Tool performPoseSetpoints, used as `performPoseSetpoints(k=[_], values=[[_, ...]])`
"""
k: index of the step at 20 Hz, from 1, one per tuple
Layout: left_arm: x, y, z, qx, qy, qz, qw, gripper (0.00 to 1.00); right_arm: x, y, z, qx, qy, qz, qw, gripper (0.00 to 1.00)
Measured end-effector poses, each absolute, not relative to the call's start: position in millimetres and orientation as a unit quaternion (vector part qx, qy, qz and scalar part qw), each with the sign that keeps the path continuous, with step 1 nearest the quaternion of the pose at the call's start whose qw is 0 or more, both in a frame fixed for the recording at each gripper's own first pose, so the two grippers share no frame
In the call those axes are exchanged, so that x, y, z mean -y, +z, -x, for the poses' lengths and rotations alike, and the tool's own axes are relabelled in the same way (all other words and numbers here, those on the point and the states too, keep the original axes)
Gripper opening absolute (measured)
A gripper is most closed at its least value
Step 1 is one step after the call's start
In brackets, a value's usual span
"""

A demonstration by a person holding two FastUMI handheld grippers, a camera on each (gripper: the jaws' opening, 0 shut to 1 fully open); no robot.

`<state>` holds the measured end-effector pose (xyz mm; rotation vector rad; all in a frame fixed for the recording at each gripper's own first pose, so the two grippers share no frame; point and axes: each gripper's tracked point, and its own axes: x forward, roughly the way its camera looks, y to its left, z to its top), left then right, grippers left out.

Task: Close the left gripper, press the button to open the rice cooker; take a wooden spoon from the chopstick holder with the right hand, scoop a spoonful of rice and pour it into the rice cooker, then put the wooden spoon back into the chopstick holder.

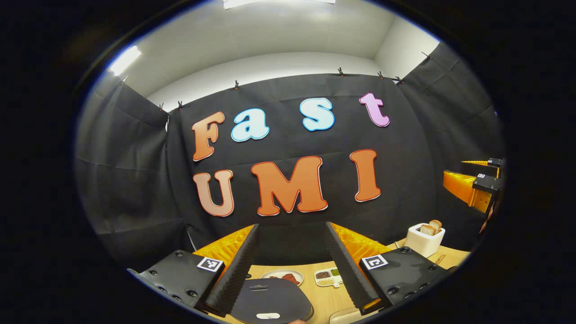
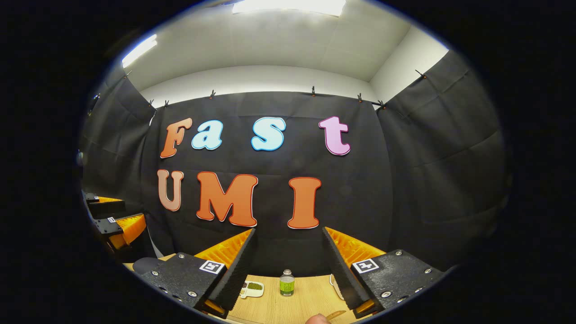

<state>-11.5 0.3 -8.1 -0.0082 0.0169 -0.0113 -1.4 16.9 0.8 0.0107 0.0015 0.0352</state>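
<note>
While both tools gape, toaster stands nearby.

Both cams sit high above table, facing back wall straight on. Left gripper view catches right gripper at right edge; both share sectioned dish.

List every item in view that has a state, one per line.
Left gripper: jaws open, empty, above the cooker.
Right gripper: jaws open, empty.
Black rice cooker with a white button: lid shut.
White rectangular chopstick holder: upright, holding wooden utensils.
Small clear bottle of green contents: upright, capped.
</note>
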Motion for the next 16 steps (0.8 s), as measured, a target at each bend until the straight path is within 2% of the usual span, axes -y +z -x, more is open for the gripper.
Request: performPoseSetpoints(k=[1,2,9,10,11,16], values=[[0.3,-9.5,12.2,-0.011,-0.007,0.003,1.0,1.0,-16.3,0.3,1.9,-0.001,0.017,-0.005,1.0,0.88],[0.8,-8.4,12.5,-0.011,-0.009,0.0,1.0,0.96,-16.3,0.0,1.5,-0.002,0.016,-0.005,1.0,0.88],[-0.5,-5.6,11.5,-0.007,-0.008,-0.014,1.0,1.0,-16.5,0.7,3.2,-0.002,0.015,-0.007,1.0,0.88],[-2.0,-6.6,10.9,-0.011,-0.006,-0.016,1.0,0.89,-16.1,1.0,3.8,-0.002,0.015,-0.006,1.0,0.88],[-2.7,-7.1,11.0,-0.011,-0.008,-0.015,1.0,0.9,-15.6,1.3,5.4,-0.003,0.014,-0.005,1.0,0.88],[-4.4,-12.2,6.5,-0.021,-0.011,-0.017,1.0,0.44,-11.4,-0.6,7.1,-0.006,0.011,-0.003,1.0,0.88]])
